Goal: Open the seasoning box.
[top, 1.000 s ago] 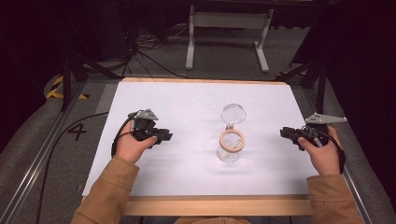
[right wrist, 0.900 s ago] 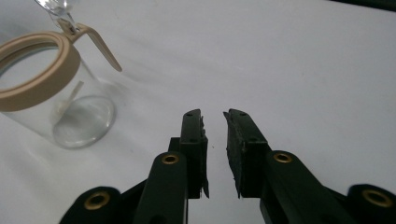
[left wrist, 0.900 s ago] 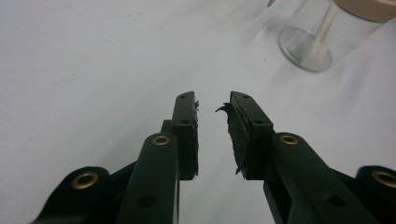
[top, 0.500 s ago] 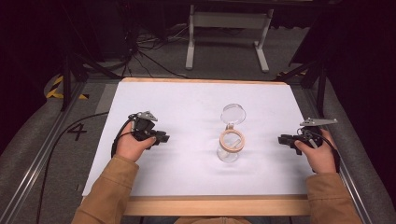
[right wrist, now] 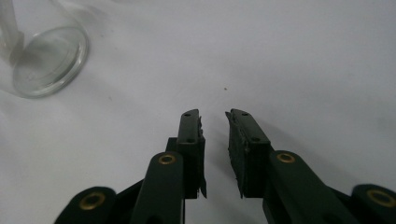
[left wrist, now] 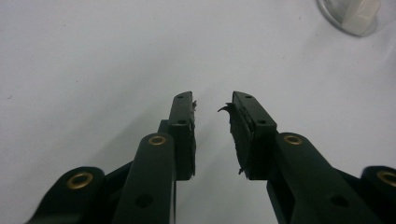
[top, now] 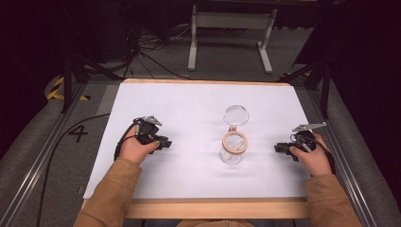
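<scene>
Both the left gripper [top: 166, 142] and the right gripper [top: 278, 148] have just been opening, jaws apart on nothing, flanking the glass jar [top: 233, 146] standing mid-table with its hinged lid [top: 236, 115] flipped open; reaching in to it looks next.

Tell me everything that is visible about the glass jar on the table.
The glass jar is clear and stands upright near the middle of the white table. Its mouth has a tan ring, and its round clear lid is swung open behind it, hanging on a pale hinge. It looks empty. Nothing touches it except the table; both grippers are apart from it.
</scene>
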Available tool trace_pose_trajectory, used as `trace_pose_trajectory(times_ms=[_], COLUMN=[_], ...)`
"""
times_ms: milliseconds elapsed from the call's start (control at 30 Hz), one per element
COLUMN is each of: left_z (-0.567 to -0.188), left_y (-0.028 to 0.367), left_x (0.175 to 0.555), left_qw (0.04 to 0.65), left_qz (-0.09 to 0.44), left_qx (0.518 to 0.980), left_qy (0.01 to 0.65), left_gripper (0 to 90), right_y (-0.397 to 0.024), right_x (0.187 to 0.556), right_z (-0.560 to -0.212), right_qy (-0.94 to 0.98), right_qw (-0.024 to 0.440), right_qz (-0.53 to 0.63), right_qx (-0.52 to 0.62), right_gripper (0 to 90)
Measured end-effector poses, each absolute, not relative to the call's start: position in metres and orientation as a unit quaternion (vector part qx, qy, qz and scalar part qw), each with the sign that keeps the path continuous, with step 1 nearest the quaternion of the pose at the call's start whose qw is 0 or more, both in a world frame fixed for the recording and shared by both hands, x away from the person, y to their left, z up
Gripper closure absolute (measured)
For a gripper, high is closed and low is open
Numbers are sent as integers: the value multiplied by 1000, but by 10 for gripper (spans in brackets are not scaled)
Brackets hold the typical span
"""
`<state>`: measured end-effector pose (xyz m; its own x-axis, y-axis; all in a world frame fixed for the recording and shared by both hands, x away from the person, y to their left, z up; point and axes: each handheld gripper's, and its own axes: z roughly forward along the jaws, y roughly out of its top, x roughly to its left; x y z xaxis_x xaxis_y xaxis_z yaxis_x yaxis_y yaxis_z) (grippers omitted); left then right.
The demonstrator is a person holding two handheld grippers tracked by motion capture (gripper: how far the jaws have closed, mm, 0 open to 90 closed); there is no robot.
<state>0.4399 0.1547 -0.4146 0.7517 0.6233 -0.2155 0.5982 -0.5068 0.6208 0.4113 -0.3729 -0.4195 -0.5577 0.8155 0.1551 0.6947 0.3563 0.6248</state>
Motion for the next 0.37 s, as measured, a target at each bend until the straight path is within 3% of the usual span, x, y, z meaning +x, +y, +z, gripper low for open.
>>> trace_pose_trajectory(times_ms=[367], left_z=[-413], left_y=[152], left_x=[438], left_qw=[357], left_qz=[14], left_qx=[867], left_qy=[347], left_gripper=[691], right_y=[-363], right_x=[411], right_z=[-421], right_qy=[827], right_qw=[82], right_qz=[328], right_qx=[450], right_gripper=[757])
